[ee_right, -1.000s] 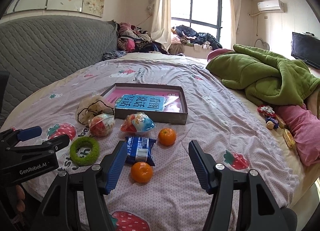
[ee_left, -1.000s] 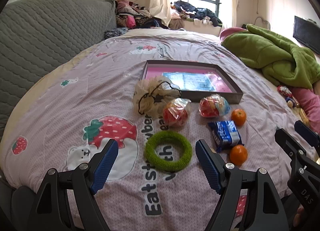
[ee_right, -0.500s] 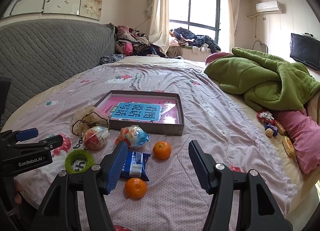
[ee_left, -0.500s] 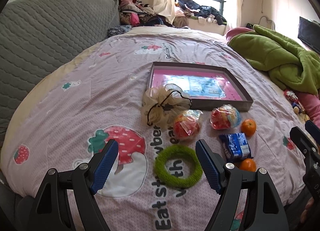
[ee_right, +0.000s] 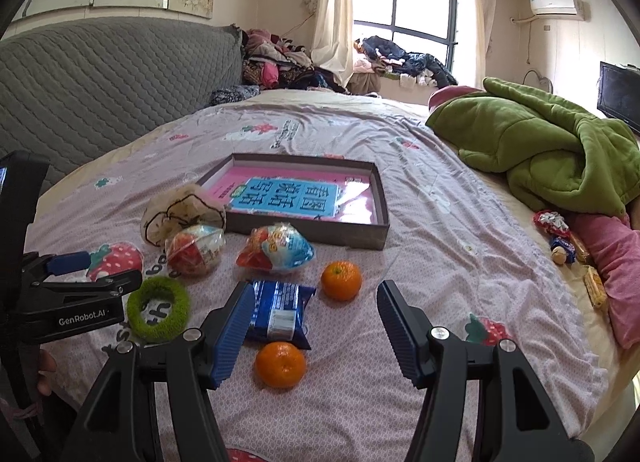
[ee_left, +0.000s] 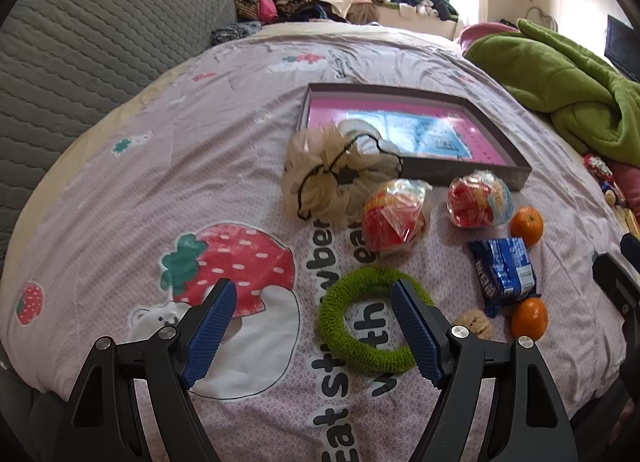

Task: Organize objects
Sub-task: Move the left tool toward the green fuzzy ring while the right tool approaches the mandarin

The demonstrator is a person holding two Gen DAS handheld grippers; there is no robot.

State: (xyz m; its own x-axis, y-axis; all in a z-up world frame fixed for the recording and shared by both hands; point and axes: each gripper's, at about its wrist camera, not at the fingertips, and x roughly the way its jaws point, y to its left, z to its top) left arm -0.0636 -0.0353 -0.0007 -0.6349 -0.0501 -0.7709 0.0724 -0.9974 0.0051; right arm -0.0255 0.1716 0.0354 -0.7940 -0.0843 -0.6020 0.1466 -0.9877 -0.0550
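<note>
Ring (ee_left: 372, 322) of green fuzz lies on the bed (ee_left: 120, 190) under my left gripper (ee_left: 312, 332) — jaws spread, clasping nothing, the right finger hiding part of it. My right gripper (ee_right: 312, 328), likewise agape, hovers over the near orange (ee_right: 280, 364). I count two oranges, two wrapped toy eggs, one blue packet (ee_right: 280, 312), one tray (ee_right: 376, 240). A small tan lump (ee_left: 476, 324) — hard to make out.

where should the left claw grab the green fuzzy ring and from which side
Pinch one arc of the green ring across its band, one finger through the hole and one outside, coming down from above. It lies flat on the bedspread, so no edge shows from the side. The near arc looks best: it faces the open left claw, away from the wrapped snack.
</note>
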